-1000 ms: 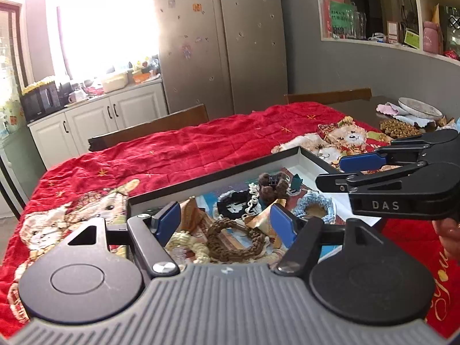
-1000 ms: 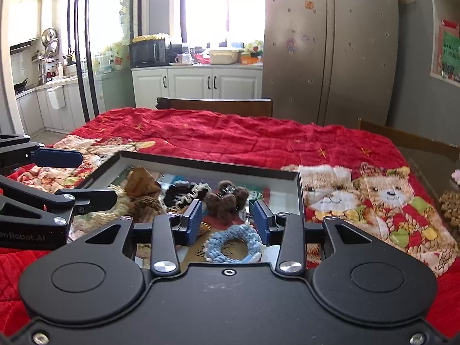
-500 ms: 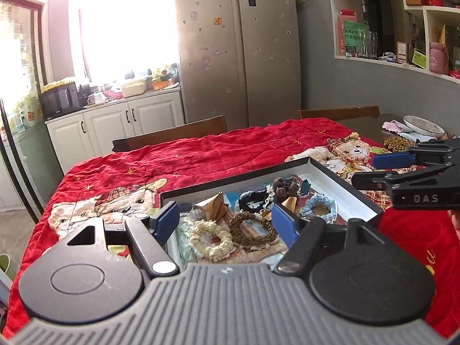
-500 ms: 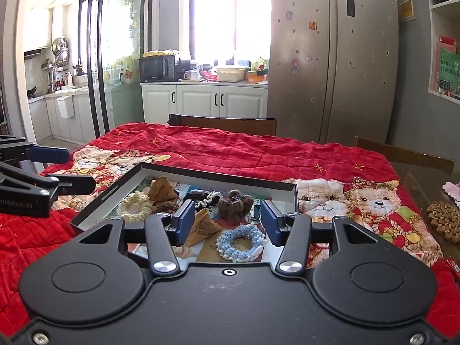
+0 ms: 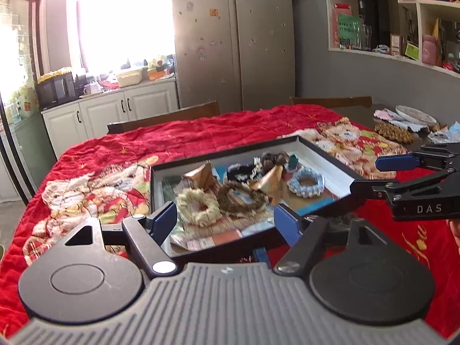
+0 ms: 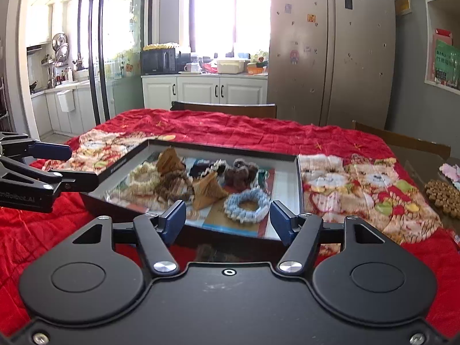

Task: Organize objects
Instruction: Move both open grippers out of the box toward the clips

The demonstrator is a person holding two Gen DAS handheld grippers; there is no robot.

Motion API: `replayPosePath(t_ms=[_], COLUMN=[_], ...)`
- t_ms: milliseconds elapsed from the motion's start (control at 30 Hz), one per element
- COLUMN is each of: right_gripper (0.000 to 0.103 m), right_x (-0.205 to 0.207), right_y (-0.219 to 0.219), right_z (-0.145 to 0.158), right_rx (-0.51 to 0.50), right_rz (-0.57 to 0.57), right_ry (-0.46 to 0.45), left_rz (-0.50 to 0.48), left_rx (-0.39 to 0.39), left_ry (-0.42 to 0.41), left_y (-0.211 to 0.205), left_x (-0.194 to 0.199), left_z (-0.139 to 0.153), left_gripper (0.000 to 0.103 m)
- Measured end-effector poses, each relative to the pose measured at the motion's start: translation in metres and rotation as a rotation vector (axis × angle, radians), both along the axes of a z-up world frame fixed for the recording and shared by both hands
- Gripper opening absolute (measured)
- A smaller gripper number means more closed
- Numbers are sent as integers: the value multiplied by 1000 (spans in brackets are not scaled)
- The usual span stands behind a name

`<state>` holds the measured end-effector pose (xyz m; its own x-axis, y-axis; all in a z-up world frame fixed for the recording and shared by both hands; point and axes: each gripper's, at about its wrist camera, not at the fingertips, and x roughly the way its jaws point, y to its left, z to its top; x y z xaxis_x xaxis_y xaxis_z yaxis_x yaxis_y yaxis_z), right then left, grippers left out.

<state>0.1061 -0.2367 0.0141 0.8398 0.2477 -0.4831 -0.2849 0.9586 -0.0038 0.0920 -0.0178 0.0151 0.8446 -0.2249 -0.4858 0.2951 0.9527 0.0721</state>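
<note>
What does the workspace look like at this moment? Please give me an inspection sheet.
Surface: table under a red quilted cloth with bear patches.
Job's things: black-rimmed shallow tray holding a cream scrunchie, brown scrunchie, blue scrunchie, dark brown scrunchie, black-and-white scrunchie and tan pyramid-shaped packets.
Clutter: beaded mat and plate on the bare table end.
Grippers: left hand-held gripper jaws opening, nothing between them; right hand-held gripper jaws opening, nothing between them; both short of the tray's near rim.
Cables: nothing seen.
Surroundings: fridge, white cabinets, microwave, wall shelves, chairs.
</note>
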Motion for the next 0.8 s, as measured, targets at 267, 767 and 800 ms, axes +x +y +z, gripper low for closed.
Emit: replayPosePath(t_ms=[267,767,800], right_gripper=[65,65,64], right_x=[4,8,10], right_y=[5,22,23], right_z=[-37,-63,-65], right_rx=[-11,-76,-81], right_rz=[-21,-42,-43], right_ry=[79,103,104], left_rz=[-52,-20,-13], left_rx=[-12,-50,-55], left_ry=[86,165,171], left_y=[-11,-23,-23], left_x=[-1,16,18], left_z=[-33,-65,-67], left_gripper=[84,72,70])
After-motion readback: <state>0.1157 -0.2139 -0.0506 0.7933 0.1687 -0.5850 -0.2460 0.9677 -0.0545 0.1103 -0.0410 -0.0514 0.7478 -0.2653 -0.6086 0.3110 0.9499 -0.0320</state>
